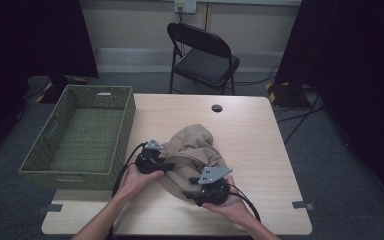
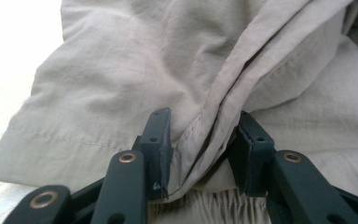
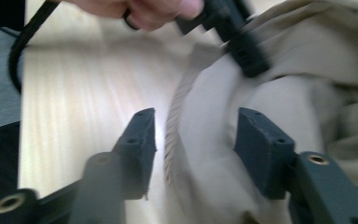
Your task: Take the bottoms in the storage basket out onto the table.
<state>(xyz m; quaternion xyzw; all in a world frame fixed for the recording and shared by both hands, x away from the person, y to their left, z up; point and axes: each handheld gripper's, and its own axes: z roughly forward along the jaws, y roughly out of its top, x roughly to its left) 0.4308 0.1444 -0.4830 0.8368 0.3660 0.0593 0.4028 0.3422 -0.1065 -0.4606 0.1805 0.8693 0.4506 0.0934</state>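
A crumpled beige garment (image 1: 195,142) lies in the middle of the light wooden table (image 1: 250,135). My left gripper (image 1: 165,163) is at the garment's left edge. In the left gripper view it (image 2: 205,122) is open, and a long fold of the cloth (image 2: 121,70) runs between its jaws above a gathered waistband. My right gripper (image 1: 191,189) is at the garment's near edge. It (image 3: 196,122) is open and straddles the ribbed waistband edge (image 3: 175,107) of the garment (image 3: 307,46). The left gripper's jaws (image 3: 242,46) appear, blurred, at the top of the right gripper view.
A green woven basket (image 1: 65,177) stands on the table's left side, overhanging the edge. A black folding chair (image 1: 205,55) stands behind the table. A cable hole (image 1: 217,108) sits near the far edge. Bare tabletop lies to the right of the garment.
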